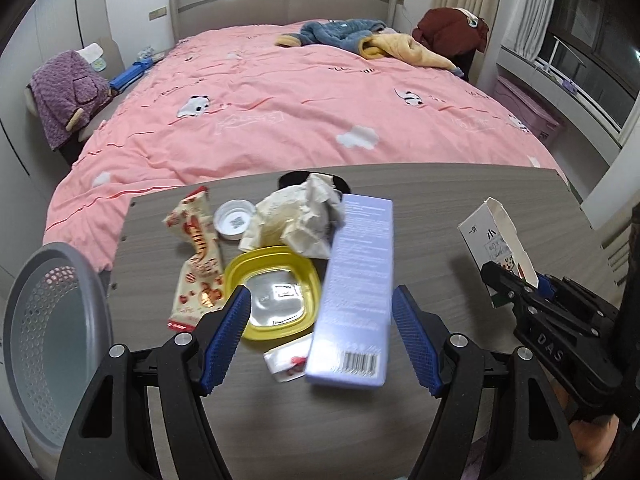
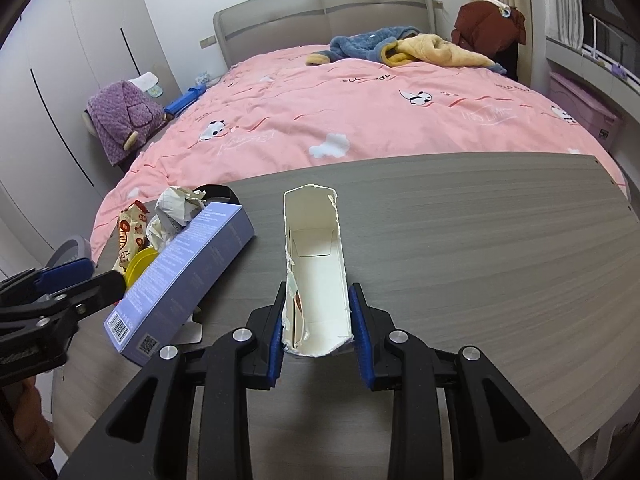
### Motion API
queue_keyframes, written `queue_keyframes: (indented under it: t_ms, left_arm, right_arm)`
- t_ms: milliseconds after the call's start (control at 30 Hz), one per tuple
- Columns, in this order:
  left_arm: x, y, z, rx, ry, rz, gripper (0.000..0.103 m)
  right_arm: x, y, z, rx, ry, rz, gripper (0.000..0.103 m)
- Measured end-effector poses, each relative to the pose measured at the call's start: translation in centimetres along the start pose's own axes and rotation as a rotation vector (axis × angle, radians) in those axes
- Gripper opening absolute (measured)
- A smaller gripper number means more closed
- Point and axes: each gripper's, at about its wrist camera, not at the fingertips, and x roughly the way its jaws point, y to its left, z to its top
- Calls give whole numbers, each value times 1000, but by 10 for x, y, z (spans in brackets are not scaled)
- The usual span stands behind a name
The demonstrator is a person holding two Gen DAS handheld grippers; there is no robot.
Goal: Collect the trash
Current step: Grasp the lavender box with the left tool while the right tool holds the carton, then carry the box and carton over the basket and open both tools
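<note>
- Between the spread blue pads of the left tool [image 1: 322,332]: a lavender carton box [image 1: 354,292], lying lengthwise on the grey wood-grain bench [image 1: 432,208], barcode end nearest; pads wide open, touching nothing.
- Just left of that box, partly behind the left pad: a yellow-rimmed lid [image 1: 274,292] with a shiny centre, flat on the bench.
- Under the box's near left corner: a small white sachet [image 1: 286,362] with a red mark.
- Ahead and left of the left tool: a red-and-cream snack wrapper [image 1: 198,262], a white round cap [image 1: 234,219], then crumpled white paper [image 1: 298,216] leaning against the box's far end.
- Behind the paper, at the bench's far edge: something black, too hidden to name.
- Far left of the left tool, beside the bench: a grey perforated waste basket [image 1: 52,344], mouth tilted toward the camera.
- Clamped in the right tool [image 2: 318,320]: a torn white milk carton [image 2: 314,256], pads pressed on both side walls, open torn side facing up, far end pointing away over the bench.
- Left of the right tool: same lavender box, resting slanted on the pile.
- To the right of the left tool: the right tool [image 1: 516,286] gripping the carton, raised above the bench surface.
- Beyond the bench: a bed [image 2: 360,120] under a pink quilt, blue and yellow clothing near the headboard.
</note>
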Motion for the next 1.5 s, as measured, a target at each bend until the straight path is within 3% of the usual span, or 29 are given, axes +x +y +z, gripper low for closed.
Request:
queue_keyframes:
  t_ms: [333, 567, 800, 1167, 1500]
  left_arm:
    - [37, -15, 8, 26, 84, 13, 70]
    - [44, -20, 10, 36, 91, 11, 69]
    - [49, -27, 8, 56, 110, -2, 44]
    - [33, -26, 3, 34, 79, -32, 43]
    - [-8, -24, 1, 22, -5, -60, 43]
  right_arm:
    - [-2, -15, -1, 40, -11, 48, 29]
    - [-2, -24, -3, 60, -14, 55, 29]
    - [-4, -27, -3, 69, -23, 57, 29]
    - [-8, -27, -2, 70, -32, 56, 29]
    - [-25, -20, -3, 55, -60, 52, 29]
